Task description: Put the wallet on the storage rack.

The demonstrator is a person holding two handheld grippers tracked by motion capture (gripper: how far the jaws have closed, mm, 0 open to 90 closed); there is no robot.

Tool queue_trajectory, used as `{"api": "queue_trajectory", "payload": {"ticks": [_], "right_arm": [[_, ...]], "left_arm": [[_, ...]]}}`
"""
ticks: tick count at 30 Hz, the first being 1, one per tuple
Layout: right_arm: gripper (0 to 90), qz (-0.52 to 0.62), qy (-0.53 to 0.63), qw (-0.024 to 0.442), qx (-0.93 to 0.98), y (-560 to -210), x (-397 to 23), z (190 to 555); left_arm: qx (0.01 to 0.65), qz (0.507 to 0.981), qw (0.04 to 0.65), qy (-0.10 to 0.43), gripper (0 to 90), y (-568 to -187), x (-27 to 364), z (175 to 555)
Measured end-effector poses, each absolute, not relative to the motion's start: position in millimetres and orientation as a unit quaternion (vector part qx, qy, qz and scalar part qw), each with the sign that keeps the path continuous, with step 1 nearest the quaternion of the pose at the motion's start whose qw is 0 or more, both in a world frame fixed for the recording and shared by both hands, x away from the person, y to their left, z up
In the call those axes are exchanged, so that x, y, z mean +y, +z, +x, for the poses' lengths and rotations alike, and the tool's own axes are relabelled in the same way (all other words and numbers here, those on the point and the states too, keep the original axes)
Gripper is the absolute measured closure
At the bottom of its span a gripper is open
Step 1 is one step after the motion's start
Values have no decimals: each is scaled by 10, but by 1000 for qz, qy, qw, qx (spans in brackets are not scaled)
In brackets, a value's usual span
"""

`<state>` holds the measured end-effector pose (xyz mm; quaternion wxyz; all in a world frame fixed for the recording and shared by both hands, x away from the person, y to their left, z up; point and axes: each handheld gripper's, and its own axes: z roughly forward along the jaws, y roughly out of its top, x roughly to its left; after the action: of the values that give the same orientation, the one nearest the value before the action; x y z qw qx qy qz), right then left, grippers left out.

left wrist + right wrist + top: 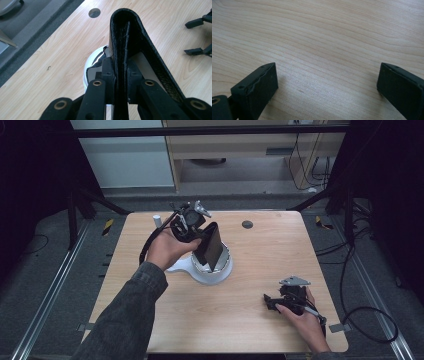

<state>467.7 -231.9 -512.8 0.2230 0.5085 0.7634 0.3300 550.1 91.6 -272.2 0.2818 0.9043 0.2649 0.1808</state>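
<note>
The left gripper (pixel 121 75) was clenched on a black textured leather wallet (pixel 130 37), held folded edge outward directly above a white round dish with a chrome inner rim (pixel 212 270) near the middle of the pale wooden table (pixel 260 245). The right gripper (pixel 325 82) rested on the table near its front right corner, jaws spread wide, nothing between them.

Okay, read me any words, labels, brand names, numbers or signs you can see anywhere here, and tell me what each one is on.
None: no readable text.
Black case in the left claw: textured surface, no lettering.
White round holder: no label visible.
Wooden table: bare grain, no markings.
Yellow-and-black striped floor markers: hazard stripes, no words.
</note>
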Motion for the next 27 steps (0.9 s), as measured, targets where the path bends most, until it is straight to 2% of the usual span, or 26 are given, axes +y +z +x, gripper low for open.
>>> {"api": "queue_trajectory", "payload": {"ticks": [12, 27], "right_arm": [[36, 509, 330, 223, 763, -5128, -2319, 4677], [36, 511, 330, 222, 763, -5128, -2318, 4671]], "left_arm": [[271, 911, 271, 153, 806, -2972, 801, 5653], [291, 908, 268, 140, 800, -3007, 805, 5832]]}}
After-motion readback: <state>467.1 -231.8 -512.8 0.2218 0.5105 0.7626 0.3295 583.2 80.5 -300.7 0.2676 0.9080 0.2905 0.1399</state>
